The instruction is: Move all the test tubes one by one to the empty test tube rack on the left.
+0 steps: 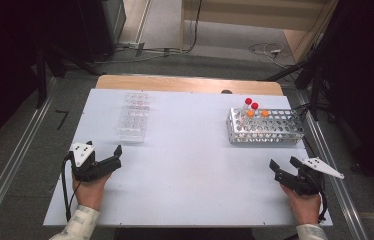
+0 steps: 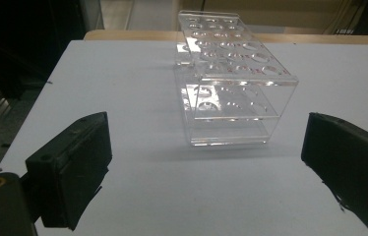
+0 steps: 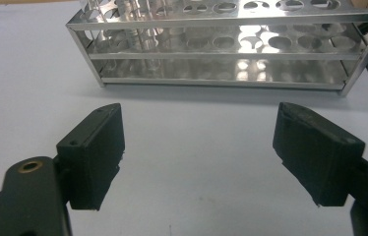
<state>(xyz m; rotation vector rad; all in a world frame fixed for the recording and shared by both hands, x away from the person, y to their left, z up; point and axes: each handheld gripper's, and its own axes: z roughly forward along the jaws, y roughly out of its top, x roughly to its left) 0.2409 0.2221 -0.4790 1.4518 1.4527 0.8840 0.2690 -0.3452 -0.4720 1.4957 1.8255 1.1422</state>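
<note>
the clear rack [image 1: 134,116] is faint against the white tabletop [image 1: 190,170] in the high view; the left tool view resolves its rows of holes [image 2: 231,78]. the metal rack [image 1: 265,126] holds red- and orange-capped tubes [image 1: 251,109] at its left end; in the right tool view the caps are cut off by the top edge. left tool [image 1: 106,156] and right tool [image 1: 282,164] rest near the tabletop's front corners, each held from behind by a hand, jaws released and apart, grasping nothing, each aimed at its nearer rack.
</note>
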